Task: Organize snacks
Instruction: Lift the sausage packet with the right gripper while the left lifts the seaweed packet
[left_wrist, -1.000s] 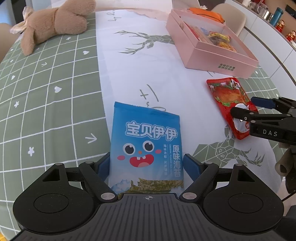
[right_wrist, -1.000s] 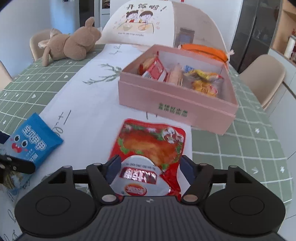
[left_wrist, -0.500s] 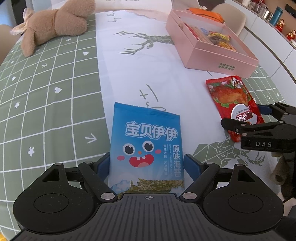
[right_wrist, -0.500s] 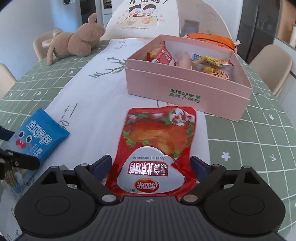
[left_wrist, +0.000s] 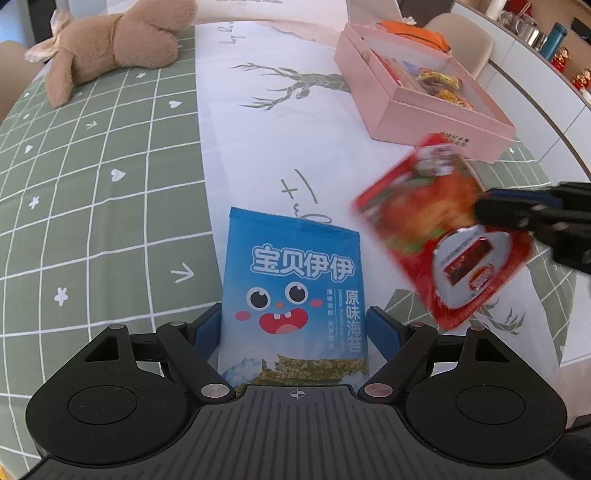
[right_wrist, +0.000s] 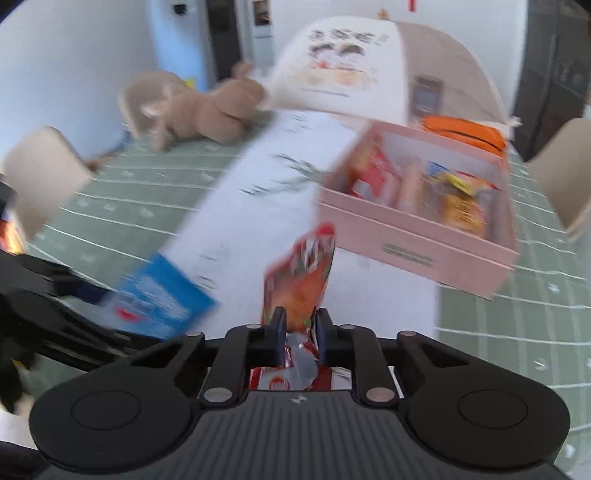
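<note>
A blue seaweed snack packet (left_wrist: 293, 299) lies flat on the white table runner between the fingers of my left gripper (left_wrist: 293, 326), which is open around its near end. My right gripper (right_wrist: 298, 325) is shut on a red chicken snack packet (right_wrist: 299, 280) and holds it lifted above the table; the packet (left_wrist: 439, 225) shows blurred in the left wrist view with the right gripper (left_wrist: 532, 218) at its right edge. An open pink box (right_wrist: 417, 236) holding several snacks stands ahead of the right gripper and shows far right in the left wrist view (left_wrist: 424, 107).
A brown plush toy (left_wrist: 114, 48) lies at the far left of the table. An orange pouch (right_wrist: 465, 134) sits behind the box. A domed food cover (right_wrist: 369, 70) stands at the far end. Chairs surround the green checked tablecloth (left_wrist: 92, 184).
My right gripper has closed on the red packet and lifted it off the table, tilting it up. The left gripper and blue packet have stayed in place.
</note>
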